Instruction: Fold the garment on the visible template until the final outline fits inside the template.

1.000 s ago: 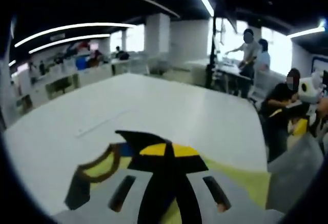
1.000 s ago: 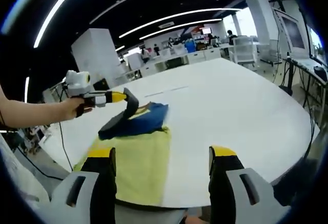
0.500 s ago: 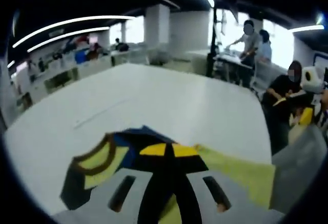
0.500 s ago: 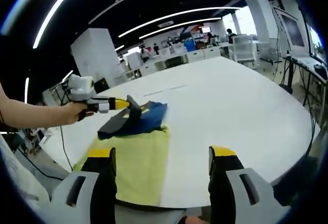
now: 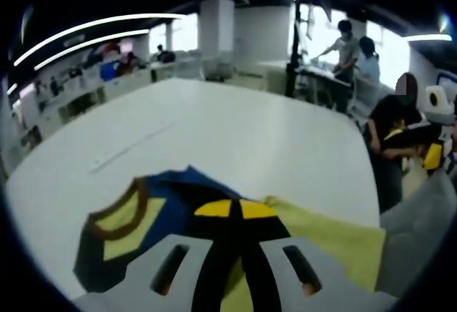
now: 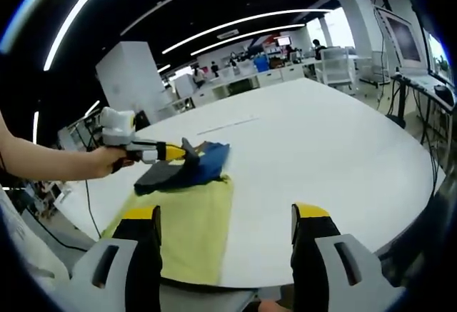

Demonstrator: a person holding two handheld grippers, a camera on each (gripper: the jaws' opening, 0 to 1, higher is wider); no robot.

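your work surface is a large white table (image 6: 335, 162) with rounded corners, seen also in the left gripper view (image 5: 235, 141). directly on it lies a yellow template sheet (image 6: 189, 230) at the near edge, flat. on that sheet's far end rests the garment (image 6: 187, 173), blue, yellow and dark, bunched. a thin pale line (image 5: 132, 148) marks the tabletop beyond.

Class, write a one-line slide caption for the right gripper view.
Left gripper pinches the blue-and-yellow garment on the white table; right gripper waits open.
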